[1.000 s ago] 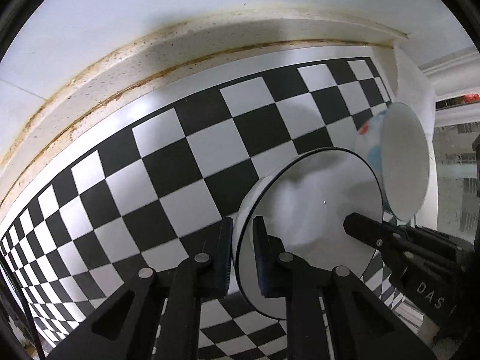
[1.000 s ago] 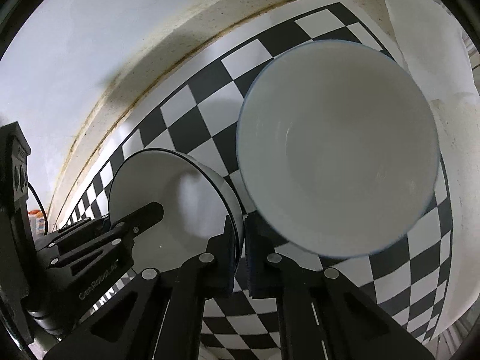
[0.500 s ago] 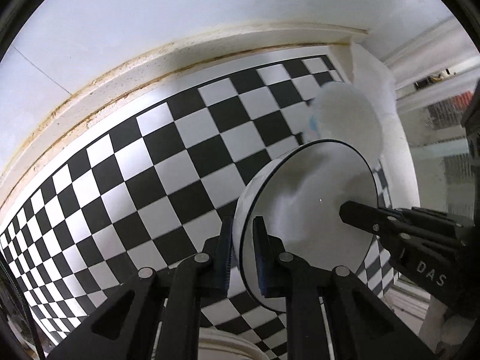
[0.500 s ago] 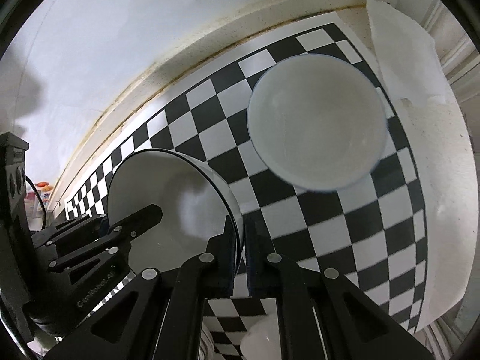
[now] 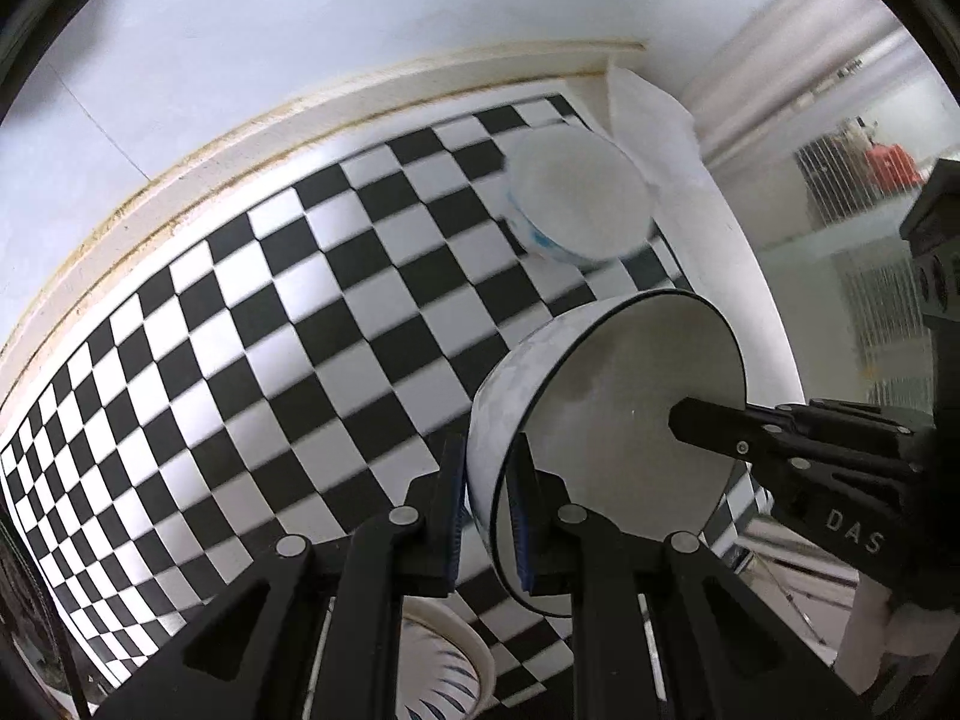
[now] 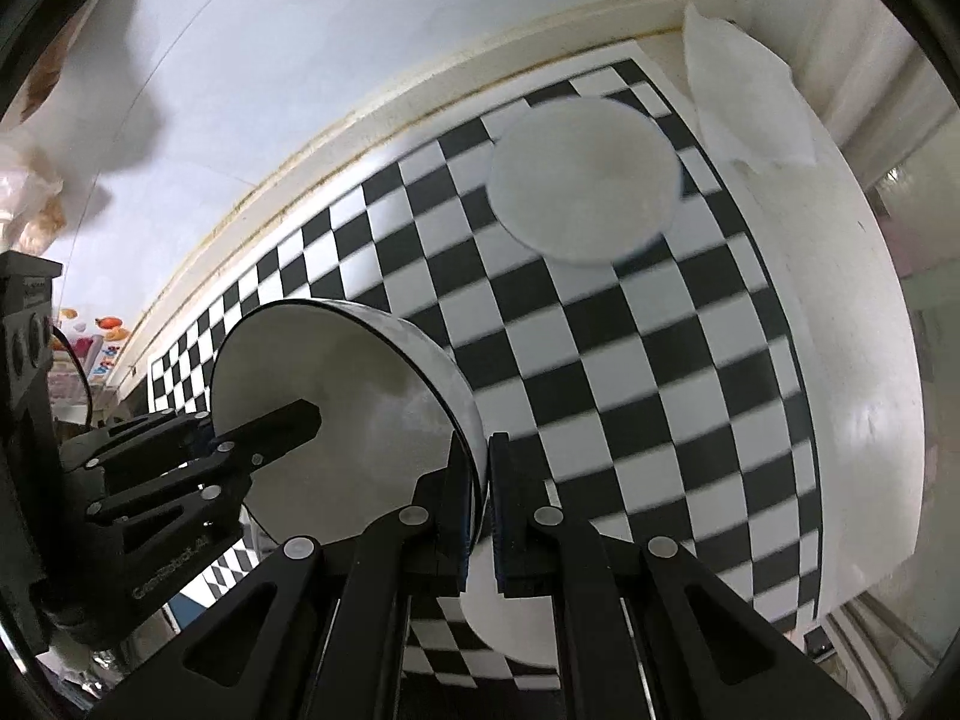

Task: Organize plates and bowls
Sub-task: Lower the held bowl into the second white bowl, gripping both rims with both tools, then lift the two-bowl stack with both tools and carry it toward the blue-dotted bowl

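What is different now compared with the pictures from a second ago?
Both tools have lifted the black-rimmed bowl higher above the checkered mat: the blue-patterned bowl left on the mat looks smaller and farther off, and more of the mat shows. Another dish has come into view below. Unchanged: the left tool and right tool each pinch the bowl's rim on opposite sides.

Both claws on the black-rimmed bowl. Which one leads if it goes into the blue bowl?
Right, probably. The left claw and right claw both clamp the held bowl by its rim, but the right grips the side facing the blue bowl, with only cloth between.
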Demonstrator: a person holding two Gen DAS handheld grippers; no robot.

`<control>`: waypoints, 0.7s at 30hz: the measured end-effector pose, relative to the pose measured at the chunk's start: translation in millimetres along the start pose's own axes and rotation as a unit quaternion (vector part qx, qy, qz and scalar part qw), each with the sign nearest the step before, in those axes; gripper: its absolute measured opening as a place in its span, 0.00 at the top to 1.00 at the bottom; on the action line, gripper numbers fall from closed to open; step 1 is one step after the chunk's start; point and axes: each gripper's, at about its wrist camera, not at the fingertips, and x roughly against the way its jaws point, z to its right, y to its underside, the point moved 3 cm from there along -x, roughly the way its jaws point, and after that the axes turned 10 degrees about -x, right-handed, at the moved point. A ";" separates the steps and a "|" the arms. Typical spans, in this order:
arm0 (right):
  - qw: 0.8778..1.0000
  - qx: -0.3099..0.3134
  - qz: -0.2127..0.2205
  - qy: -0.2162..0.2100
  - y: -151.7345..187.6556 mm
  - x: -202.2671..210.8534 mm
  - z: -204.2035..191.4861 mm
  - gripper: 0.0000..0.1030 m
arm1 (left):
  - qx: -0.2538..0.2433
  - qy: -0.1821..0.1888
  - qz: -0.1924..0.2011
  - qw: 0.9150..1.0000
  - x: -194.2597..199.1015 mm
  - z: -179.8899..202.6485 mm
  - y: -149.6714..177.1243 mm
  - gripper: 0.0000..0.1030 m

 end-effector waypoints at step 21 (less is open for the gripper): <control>0.996 -0.064 -0.058 0.018 93.4 -34.2 99.3 0.93 | -0.048 0.026 -0.096 0.994 -76.3 67.2 54.7 0.89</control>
